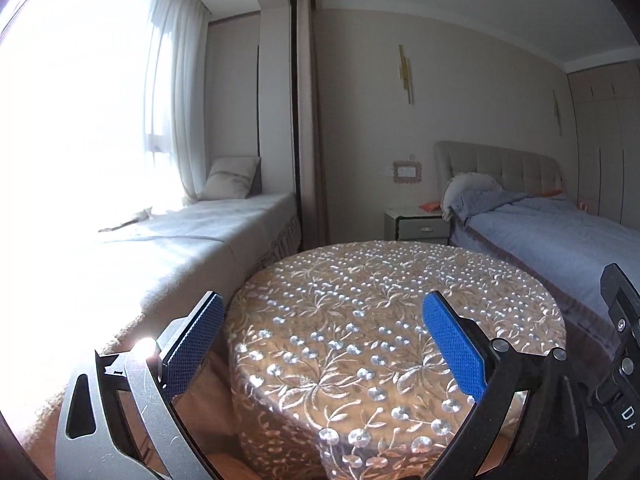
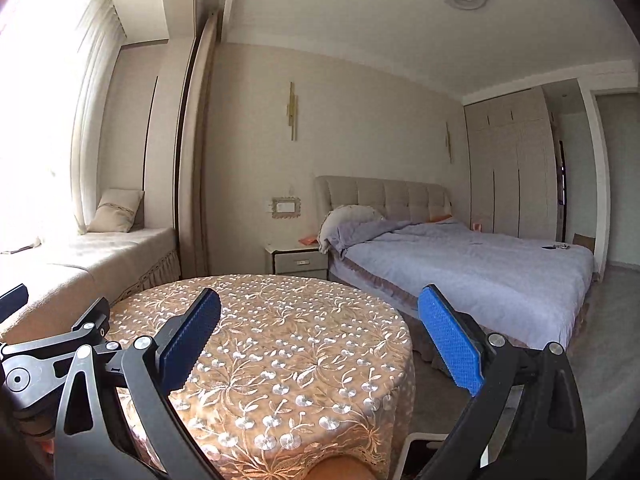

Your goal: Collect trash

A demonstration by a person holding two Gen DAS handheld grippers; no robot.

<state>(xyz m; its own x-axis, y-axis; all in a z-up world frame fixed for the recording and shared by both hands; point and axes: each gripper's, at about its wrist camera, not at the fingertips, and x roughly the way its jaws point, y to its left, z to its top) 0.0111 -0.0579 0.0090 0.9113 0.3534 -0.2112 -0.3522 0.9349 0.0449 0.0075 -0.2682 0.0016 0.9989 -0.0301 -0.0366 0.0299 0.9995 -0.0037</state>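
No trash shows in either view. My left gripper [image 1: 322, 306] is open and empty, held above the near side of a round table [image 1: 400, 304] covered in a tan floral lace cloth. My right gripper [image 2: 320, 300] is open and empty too, above the same table [image 2: 280, 332], with its right finger [image 2: 450, 340] past the table's right edge. The right gripper's body [image 1: 620, 340] shows at the right edge of the left wrist view, and the left gripper's body [image 2: 60, 344] shows at the left of the right wrist view.
A cushioned window seat [image 1: 180, 248] with a pillow [image 1: 232, 178] runs along the left under a bright curtained window. A bed [image 2: 472, 268] with a grey-blue quilt stands to the right, a nightstand [image 2: 298, 258] beside it. Wardrobes [image 2: 512, 168] line the far right wall.
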